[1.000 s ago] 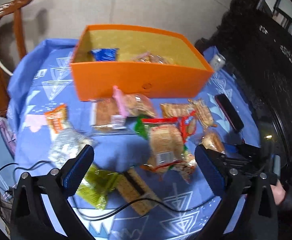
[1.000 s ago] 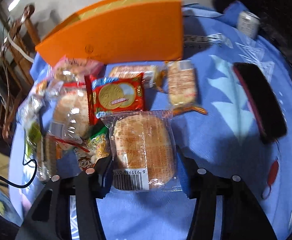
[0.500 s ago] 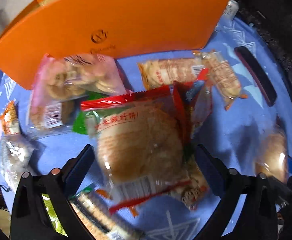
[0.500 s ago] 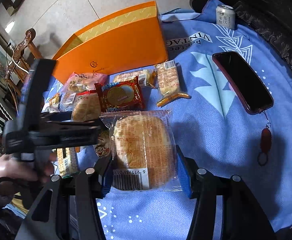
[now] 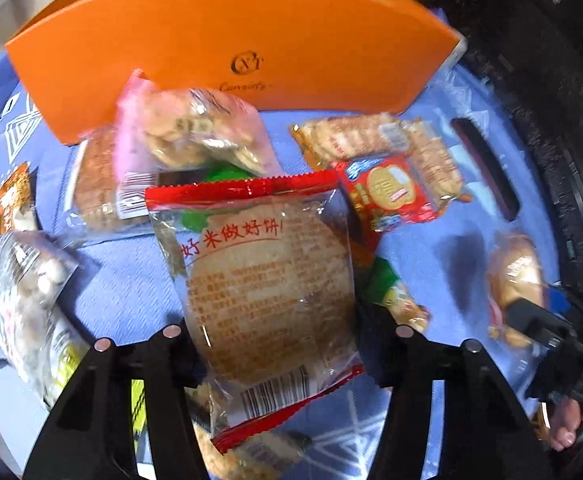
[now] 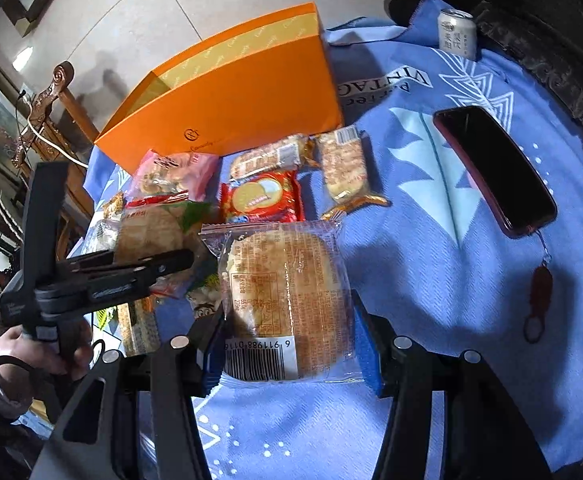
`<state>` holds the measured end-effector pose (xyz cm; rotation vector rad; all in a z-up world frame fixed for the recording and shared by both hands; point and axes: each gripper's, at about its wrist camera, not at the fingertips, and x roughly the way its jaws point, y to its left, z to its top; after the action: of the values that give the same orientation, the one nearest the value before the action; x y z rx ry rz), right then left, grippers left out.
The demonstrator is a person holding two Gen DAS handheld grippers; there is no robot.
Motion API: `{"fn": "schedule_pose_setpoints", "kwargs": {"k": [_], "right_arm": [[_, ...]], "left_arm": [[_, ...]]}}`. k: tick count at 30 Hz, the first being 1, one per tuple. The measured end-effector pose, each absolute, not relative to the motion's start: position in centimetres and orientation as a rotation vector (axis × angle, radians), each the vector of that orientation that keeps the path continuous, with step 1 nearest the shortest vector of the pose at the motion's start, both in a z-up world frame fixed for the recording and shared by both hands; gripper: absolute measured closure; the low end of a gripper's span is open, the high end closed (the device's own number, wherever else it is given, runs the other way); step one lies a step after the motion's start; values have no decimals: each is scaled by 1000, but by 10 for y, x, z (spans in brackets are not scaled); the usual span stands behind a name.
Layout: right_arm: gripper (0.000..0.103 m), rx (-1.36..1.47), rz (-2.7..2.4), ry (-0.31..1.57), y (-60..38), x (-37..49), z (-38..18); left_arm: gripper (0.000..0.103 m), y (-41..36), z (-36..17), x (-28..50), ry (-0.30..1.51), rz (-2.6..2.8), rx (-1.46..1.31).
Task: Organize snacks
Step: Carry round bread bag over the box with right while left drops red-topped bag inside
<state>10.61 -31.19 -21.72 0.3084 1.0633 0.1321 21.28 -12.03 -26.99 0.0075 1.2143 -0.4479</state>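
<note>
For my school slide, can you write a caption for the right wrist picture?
Right gripper holds a rice cake pack near an orange box.

Non-task items you have in view, located from the blue tablecloth (image 6: 431, 280):
- Phone (image 6: 493, 170), dark screen, reddish case, lying flat on the cloth's right part; a charm (image 6: 539, 292) trails from its near end.
- Drink can (image 6: 456, 33), upright at the far right edge.
- Carved wooden chair (image 6: 47, 96), beyond the far left edge.
</note>
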Motion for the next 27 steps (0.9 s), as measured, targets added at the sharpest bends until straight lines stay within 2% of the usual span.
{"fn": "schedule_pose_setpoints", "kwargs": {"k": [14, 24, 25, 27], "right_arm": [[49, 252, 188, 950, -294, 125, -157], [49, 131, 261, 730, -270, 216, -71], [49, 118, 263, 713, -264, 229, -63], [49, 96, 259, 677, -257, 254, -47]], "left_arm": [[48, -71, -154, 204, 957, -485, -81], [49, -59, -74, 295, 747, -471, -86], [53, -63, -70, 308, 745, -456, -75], [54, -61, -51, 325, 714, -460, -95]]}}
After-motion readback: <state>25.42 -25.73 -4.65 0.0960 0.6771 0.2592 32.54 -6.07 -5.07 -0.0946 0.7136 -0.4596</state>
